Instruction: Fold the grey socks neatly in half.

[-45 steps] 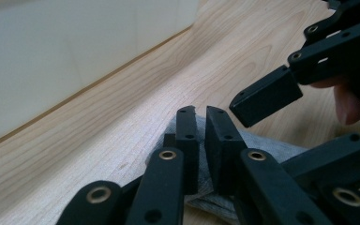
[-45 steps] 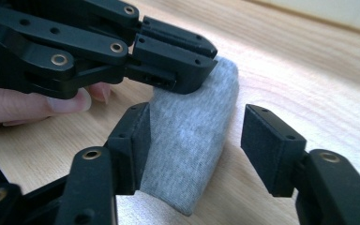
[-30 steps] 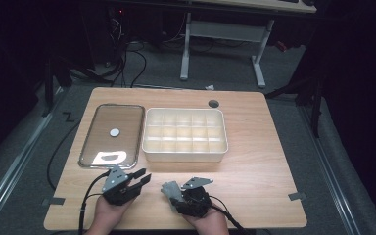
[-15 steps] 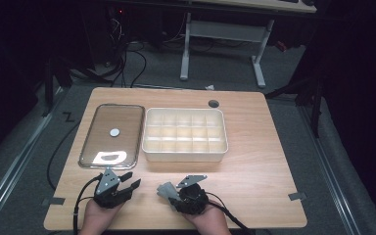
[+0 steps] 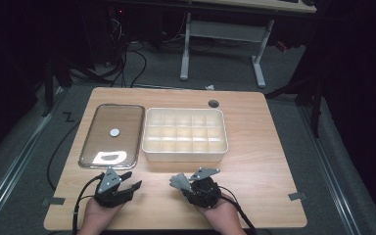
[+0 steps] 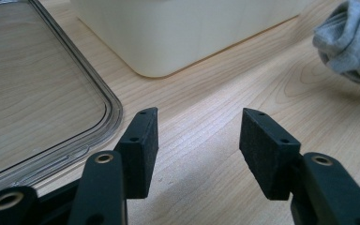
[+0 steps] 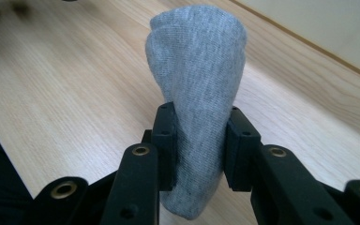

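grey sock [image 7: 194, 93]: one; box [image 5: 185, 155]: one

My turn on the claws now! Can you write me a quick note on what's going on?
Right claw: shut on the grey sock, held just above the table.
Left claw: its jaws have just been opening, with nothing between them, beside the clear lid.
The cream divided box sits behind both claws, with no sock in its compartments.
Done: sock picked up.
Left, probably: put the sock in a compartment, then maybe fit the lid.
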A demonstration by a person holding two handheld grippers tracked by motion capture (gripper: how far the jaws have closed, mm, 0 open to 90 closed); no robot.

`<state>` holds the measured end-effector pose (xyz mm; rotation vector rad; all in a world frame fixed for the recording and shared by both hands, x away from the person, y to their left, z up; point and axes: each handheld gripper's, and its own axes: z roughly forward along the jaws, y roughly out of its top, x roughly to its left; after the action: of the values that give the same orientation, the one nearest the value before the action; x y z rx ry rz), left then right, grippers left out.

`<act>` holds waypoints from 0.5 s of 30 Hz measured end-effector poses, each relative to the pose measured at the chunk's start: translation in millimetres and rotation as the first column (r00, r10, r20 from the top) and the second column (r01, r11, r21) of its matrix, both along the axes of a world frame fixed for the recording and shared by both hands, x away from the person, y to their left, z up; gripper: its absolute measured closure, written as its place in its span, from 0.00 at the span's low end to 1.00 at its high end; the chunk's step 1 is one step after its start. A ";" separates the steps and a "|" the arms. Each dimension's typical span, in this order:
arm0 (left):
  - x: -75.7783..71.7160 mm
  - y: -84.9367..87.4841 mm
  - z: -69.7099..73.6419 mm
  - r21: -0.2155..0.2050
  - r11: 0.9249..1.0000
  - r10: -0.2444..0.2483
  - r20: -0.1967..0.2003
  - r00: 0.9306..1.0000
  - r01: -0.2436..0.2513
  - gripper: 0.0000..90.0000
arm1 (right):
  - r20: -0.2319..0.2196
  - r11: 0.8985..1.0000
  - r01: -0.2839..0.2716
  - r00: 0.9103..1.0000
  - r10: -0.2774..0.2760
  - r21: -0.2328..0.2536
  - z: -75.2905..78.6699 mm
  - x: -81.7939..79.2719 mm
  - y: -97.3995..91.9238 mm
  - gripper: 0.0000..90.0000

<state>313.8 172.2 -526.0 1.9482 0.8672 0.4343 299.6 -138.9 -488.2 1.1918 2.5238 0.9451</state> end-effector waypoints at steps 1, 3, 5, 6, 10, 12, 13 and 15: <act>0.1 0.1 -0.2 0.002 1.000 0.000 0.000 1.000 0.000 0.53 | 0.001 1.000 0.007 1.000 -0.007 -0.007 0.5 0.2 -1.9 0.78; 0.5 0.5 -0.5 -0.004 1.000 -0.002 -0.005 1.000 0.002 0.53 | 0.000 1.000 0.019 1.000 -0.019 -0.011 1.2 0.7 -5.7 0.78; 0.7 0.7 -0.8 -0.008 1.000 -0.003 -0.005 1.000 0.003 0.53 | 0.005 0.999 0.033 0.999 -0.033 -0.019 3.0 1.3 -11.0 0.78; 0.7 0.5 -0.9 -0.009 1.000 -0.005 -0.005 1.000 0.005 0.53 | 0.005 0.999 0.033 0.999 -0.033 -0.019 3.0 1.3 -11.0 0.78; 1.4 -1.0 -1.2 -0.010 1.000 -0.011 -0.001 1.000 0.011 0.53 | 0.009 0.997 0.061 0.998 -0.061 -0.039 6.8 2.5 -17.0 0.78; 1.5 -1.8 -1.1 -0.009 1.000 -0.016 -0.001 1.000 0.016 0.53 | 0.018 0.996 0.074 0.997 -0.073 -0.050 8.2 3.9 -20.2 0.78; 1.2 -2.0 -0.8 -0.006 1.000 -0.019 -0.001 1.000 0.019 0.53 | 0.012 0.995 0.085 0.996 -0.084 -0.050 8.9 3.6 -21.5 0.78; 0.4 -2.3 -0.8 -0.006 1.000 -0.018 0.004 1.000 0.018 0.53 | 0.013 0.994 0.091 0.996 -0.090 -0.058 10.3 3.7 -24.5 0.78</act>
<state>314.2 169.9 -526.7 1.9475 0.8469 0.4248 303.3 -163.4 -477.9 1.2680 2.4485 0.8480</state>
